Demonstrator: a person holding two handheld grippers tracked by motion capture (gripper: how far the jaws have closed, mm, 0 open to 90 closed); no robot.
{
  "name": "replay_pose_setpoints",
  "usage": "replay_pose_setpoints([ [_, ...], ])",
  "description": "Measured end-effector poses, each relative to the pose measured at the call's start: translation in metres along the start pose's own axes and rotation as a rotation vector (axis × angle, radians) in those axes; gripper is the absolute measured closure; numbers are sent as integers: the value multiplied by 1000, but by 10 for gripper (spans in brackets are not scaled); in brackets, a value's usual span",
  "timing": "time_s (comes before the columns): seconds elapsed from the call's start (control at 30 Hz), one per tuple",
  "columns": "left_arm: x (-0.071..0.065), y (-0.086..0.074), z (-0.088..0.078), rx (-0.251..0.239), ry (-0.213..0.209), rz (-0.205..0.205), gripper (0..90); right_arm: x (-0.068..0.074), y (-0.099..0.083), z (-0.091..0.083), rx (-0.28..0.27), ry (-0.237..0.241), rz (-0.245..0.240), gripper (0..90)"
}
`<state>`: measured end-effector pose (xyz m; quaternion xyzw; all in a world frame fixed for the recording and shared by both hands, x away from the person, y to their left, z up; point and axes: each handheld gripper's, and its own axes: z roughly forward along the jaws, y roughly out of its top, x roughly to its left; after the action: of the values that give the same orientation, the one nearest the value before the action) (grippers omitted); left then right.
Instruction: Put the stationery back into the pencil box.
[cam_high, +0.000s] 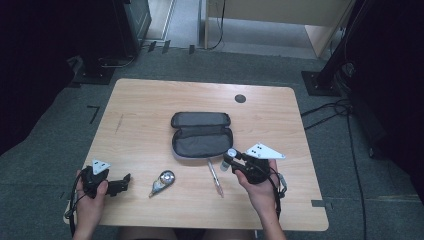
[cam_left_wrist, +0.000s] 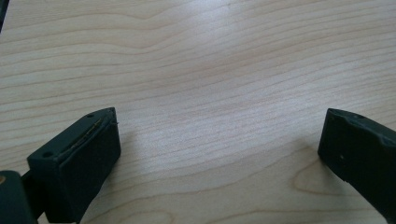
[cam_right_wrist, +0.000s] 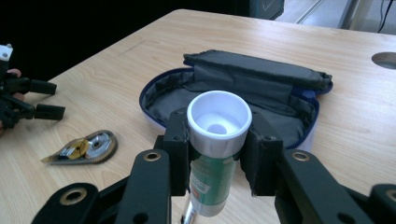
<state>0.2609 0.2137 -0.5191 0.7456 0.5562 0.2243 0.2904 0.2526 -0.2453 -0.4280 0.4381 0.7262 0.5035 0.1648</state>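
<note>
My right gripper is shut on a small green tube with a white cap, held upright just above the table; in the high view the tube hangs right in front of the open pencil case. The case is dark grey inside with a blue rim, lid folded back. A pen lies under and left of the right gripper. A correction tape dispenser lies at the front centre. My left gripper rests at the front left, open over bare wood.
A wooden table with a round cable hole at the back right. Dark equipment stands and cables stand on the grey floor around it. The left gripper shows far left in the right gripper view.
</note>
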Motion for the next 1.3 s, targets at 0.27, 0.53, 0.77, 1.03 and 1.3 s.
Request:
replay_pose_setpoints([
  [0.27,-1,0,0,-1,-6,3,0,2,11,9,-7,4,-11,659],
  [0.53,-1,0,0,-1,-6,3,0,0,20,21,-17,-5,-12,658],
  [0.77,-1,0,0,-1,-6,3,0,-2,27,33,-19,-26,-10,658],
  [1.03,-1,0,0,0,-6,5,0,-6,33,50,-20,-48,-11,658],
  [1.3,-1,0,0,-1,-5,2,0,-6,30,74,9,-75,-8,658],
])
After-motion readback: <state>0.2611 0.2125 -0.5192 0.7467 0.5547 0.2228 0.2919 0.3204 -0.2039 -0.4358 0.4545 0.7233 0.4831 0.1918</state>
